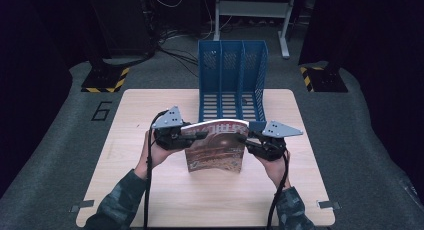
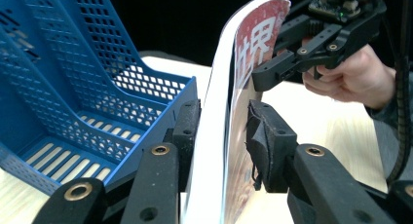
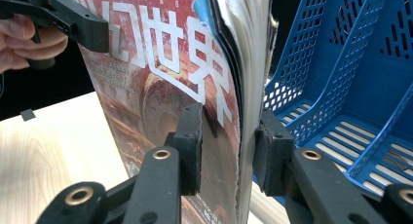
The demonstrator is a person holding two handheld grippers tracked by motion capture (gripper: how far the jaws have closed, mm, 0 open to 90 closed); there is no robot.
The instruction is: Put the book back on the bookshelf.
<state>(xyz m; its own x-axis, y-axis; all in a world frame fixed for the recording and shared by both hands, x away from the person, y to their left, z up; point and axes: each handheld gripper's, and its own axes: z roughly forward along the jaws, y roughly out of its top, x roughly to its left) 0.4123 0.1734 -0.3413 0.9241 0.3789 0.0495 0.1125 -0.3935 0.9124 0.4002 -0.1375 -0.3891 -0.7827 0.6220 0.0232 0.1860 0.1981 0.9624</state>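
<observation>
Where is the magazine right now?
The magazine stands upright at the table's middle in the high view, between the left gripper and right gripper, just before the blue file rack.

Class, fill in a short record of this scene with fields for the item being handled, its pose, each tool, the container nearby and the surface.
Item: magazine with a red cover
Pose: upright, cover towards the person
Left tool: at the magazine's left edge, pads either side, a gap at one pad
Right tool: at its right edge, pads either side
Container: blue file rack with three slots, just behind the magazine
Surface: wooden table
</observation>
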